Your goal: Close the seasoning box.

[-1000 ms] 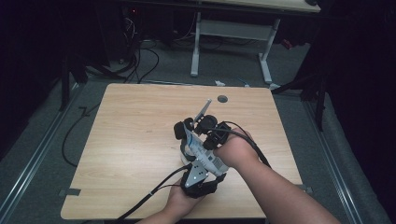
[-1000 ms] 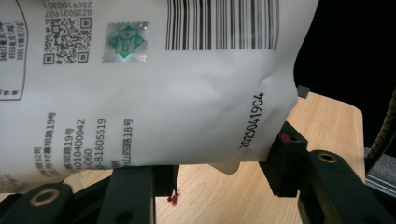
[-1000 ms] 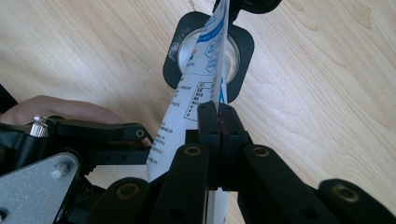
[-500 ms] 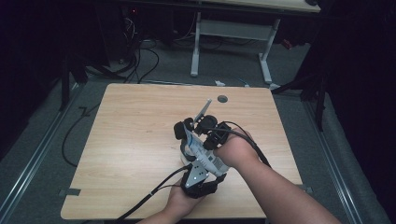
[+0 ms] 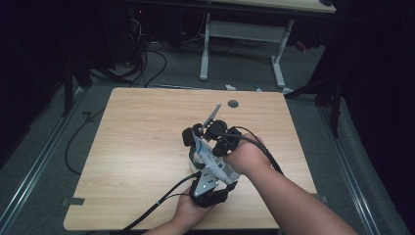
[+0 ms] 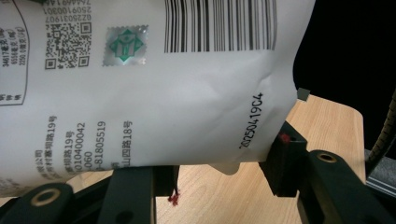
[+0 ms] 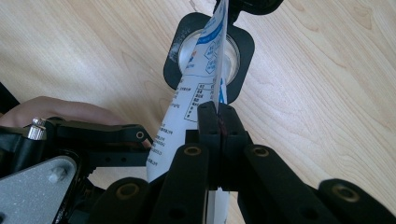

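I hold a white printed pouch (image 5: 211,157) above the middle of the bench (image 5: 132,147), 1 claw at each end. My left claw (image 6: 219,175) is partly spread with the pouch's lower edge pinched between its pads. My right claw (image 7: 218,122) is pressed together on the thin edge of the pouch. Directly below the far end sits a round metal cup in a black square holder (image 7: 209,51), and the pouch tip hangs over its mouth.

I judge the step to be tipping the pouch into that cup. To do it well, I should keep the tip centred over the opening, raise the left end slowly, and keep the right pinch firm so the film does not fold.

A thin grey stick (image 5: 212,114) leans just beyond the holder, close enough to catch. A small dark round hole (image 5: 233,104) lies near the far edge, well apart.
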Motion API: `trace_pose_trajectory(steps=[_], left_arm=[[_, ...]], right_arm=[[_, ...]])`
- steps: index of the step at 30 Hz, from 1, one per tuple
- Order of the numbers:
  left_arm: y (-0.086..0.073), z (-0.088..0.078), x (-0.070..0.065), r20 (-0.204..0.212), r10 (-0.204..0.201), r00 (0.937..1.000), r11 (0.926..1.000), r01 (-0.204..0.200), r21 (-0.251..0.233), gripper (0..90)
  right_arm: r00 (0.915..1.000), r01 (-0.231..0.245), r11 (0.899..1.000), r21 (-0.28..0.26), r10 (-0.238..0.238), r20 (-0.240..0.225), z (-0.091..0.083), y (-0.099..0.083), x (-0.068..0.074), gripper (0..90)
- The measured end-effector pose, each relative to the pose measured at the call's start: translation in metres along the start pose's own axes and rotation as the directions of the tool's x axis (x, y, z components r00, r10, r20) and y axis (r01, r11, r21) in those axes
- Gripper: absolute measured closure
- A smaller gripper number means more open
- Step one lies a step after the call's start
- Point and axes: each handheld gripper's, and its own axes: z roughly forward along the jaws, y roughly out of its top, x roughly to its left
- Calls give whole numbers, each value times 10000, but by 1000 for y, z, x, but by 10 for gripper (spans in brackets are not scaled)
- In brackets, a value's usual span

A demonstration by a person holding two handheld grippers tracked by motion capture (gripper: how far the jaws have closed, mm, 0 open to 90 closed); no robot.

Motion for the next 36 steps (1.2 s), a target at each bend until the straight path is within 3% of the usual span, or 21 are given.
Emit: trace_pose_trajectory(steps=[36], left_arm=[[5, 0, 2, -45, -14, 10000, 9999, 13, -116, 544]], right_arm=[[9999, 94, 10000, 24, -94, 103, -1, 5, -1, 900]])
